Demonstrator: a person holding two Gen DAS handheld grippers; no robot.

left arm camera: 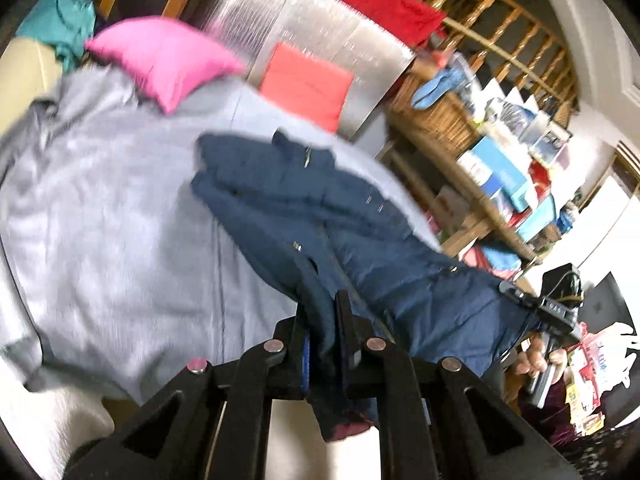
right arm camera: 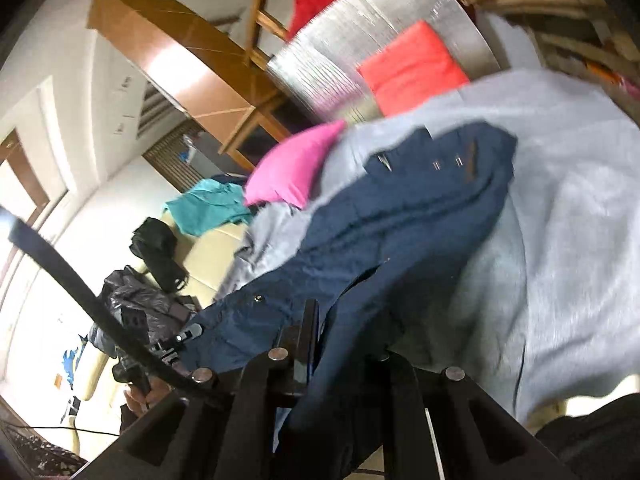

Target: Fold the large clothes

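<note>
Left claw and right claw, each clamped on an edge of the navy blue fabric garment, which hangs raised above the grey-covered bed, its far end resting near the pink pillow.

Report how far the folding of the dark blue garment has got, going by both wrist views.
Done: the left gripper and right gripper are each shut on an edge of the dark blue button-up garment.
In hand: the near end hangs raised between them, while its far end trails on the grey bed sheet.
Left: no fold shows yet; the garment looks rumpled, so spreading and all folds seem to remain.
</note>
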